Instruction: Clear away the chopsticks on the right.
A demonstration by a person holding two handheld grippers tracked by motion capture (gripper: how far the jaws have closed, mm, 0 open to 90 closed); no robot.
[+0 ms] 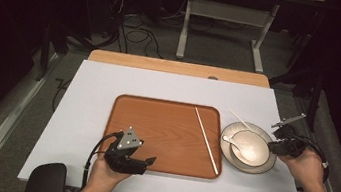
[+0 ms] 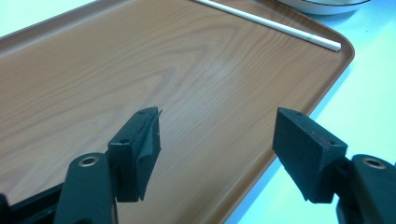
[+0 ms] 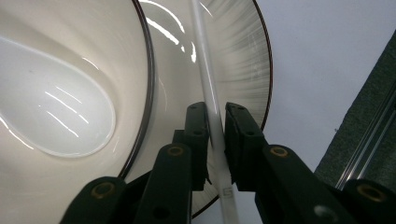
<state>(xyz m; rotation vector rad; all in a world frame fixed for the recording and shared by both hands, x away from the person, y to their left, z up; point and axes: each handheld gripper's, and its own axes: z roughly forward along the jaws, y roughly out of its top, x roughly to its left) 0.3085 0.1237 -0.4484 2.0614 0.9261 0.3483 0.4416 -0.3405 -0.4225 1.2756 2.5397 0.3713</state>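
On white table (image 1: 80, 113) sits a brown tray (image 1: 154, 124) w/ one white chopstick (image 1: 206, 139) along its right side. Plate (image 1: 265, 165) w/ bowl (image 1: 259, 141) & spoon (image 1: 233, 143) is just right. Left gripper (image 2: 217, 140) hangs over tray, jaws wide apart. Right gripper (image 3: 215, 135) pinches 2nd chopstick (image 3: 205, 70) over plate.

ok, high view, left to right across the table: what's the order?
Left tongs → brown wooden tray → white chopstick on the tray → white ceramic spoon in the white bowl → right tongs.
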